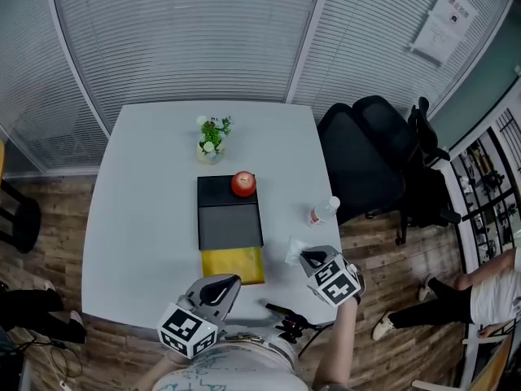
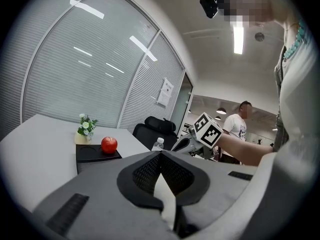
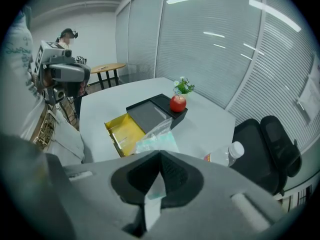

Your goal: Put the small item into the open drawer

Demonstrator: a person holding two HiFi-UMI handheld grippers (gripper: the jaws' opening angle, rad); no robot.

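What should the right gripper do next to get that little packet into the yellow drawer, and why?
Probably open the right gripper first. Its jaws are shut, and the packet seems to lie on the table just past their tips, not clearly pinched. The yellow drawer already stands open, so grabbing comes before carrying.

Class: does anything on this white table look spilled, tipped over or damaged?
Nothing stands out. The red apple sits on the black drawer box, the small potted plant and clear plastic bottle stand upright, and no spill shows.
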